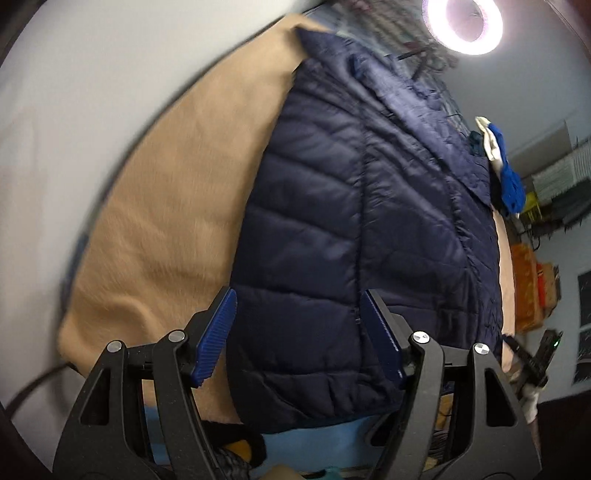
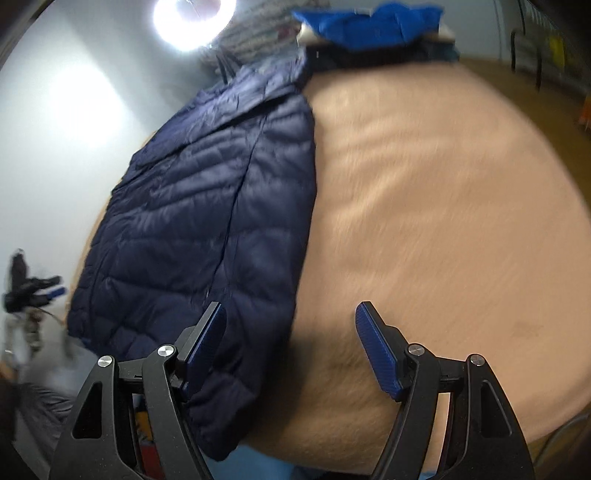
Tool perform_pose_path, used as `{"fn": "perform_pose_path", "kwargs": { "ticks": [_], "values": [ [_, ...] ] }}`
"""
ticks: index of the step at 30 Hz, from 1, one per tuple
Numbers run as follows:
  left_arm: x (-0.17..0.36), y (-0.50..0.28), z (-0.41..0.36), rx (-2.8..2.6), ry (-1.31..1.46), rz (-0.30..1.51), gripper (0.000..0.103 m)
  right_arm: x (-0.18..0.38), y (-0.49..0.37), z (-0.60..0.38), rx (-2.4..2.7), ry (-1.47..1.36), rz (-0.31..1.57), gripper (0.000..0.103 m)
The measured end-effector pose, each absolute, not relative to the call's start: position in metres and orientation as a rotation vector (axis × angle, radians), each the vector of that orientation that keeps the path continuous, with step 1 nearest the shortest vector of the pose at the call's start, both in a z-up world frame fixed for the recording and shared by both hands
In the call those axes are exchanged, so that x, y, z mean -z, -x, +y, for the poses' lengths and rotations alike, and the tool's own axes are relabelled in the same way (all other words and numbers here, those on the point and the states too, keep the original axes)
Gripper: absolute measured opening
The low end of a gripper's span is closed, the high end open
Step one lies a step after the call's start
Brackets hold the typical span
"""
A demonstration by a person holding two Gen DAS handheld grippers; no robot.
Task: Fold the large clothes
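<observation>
A navy quilted jacket (image 1: 332, 229) lies flat on a tan cloth-covered surface (image 1: 177, 221), and it already looks narrowed: in the left wrist view it fills the centre of the frame as a long strip running from the bottom edge toward the upper middle, with a smoother, unquilted panel lapped over its right side — possibly a sleeve or a turned-in front, though the blur leaves that uncertain. In the right wrist view the same jacket (image 2: 207, 206) occupies the left half of the frame, its straight long edge running down the middle beside a broad bare stretch of the tan surface (image 2: 443, 221) on the right. So the lengthwise folding seems at least partly done; what appears left is folding the strip across its length into a compact bundle. Neither tool grips anything. The left gripper (image 1: 297, 338) stands spread at the bottom of its frame, over the near hem of the jacket, its pads apart and not pinching the fabric. The right gripper (image 2: 291, 354) is likewise spread at the bottom of its frame — one finger over the jacket's near corner, the other over bare tan cloth. A stack of folded clothes (image 2: 369, 26), bright blue on top, sits at the top of the right wrist view.
</observation>
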State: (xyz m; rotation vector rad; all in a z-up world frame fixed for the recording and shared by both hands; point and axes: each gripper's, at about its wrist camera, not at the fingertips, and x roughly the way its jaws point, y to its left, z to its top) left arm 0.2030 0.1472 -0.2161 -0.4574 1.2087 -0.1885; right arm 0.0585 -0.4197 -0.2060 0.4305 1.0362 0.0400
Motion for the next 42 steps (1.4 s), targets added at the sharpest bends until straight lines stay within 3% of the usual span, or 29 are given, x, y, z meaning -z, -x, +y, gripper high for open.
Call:
{"fn": "perform_pose_path", "kwargs": {
  "ticks": [5,19,21,23,26,28,36,42],
  "values": [
    [0.245,-0.202,0.149,0.188,0.514,1.272,0.071,0.222,-0.055,-0.420,-0.093,-0.513,1.059,0.073],
    [0.251,-0.206,0.147,0.237,0.564,1.266,0.071,0.234,-0.069,-0.403,-0.258,-0.641,1.077,0.072],
    [0.250,-0.207,0.142,0.258,0.554,1.269,0.063,0.235,-0.071,-0.399,-0.266,-0.632,1.077,0.072],
    [0.253,-0.208,0.137,0.289,0.570,1.289,0.028,0.235,-0.073,-0.395,-0.280,-0.625,1.079,0.072],
    [0.253,-0.209,0.129,0.302,0.578,1.293,0.012,0.239,-0.078,-0.390,-0.297,-0.623,1.102,0.045],
    [0.242,-0.209,0.123,0.321,0.565,1.266,0.009,0.241,-0.081,-0.387,-0.318,-0.626,1.123,0.014],
    [0.174,-0.207,0.128,0.407,0.677,1.049,0.006,0.196,-0.082,-0.382,-0.349,-0.571,0.997,0.007],
    [0.156,-0.212,0.129,0.425,0.718,0.989,0.006,0.152,-0.080,-0.403,-0.354,-0.640,0.833,0.006]
  ]
}}
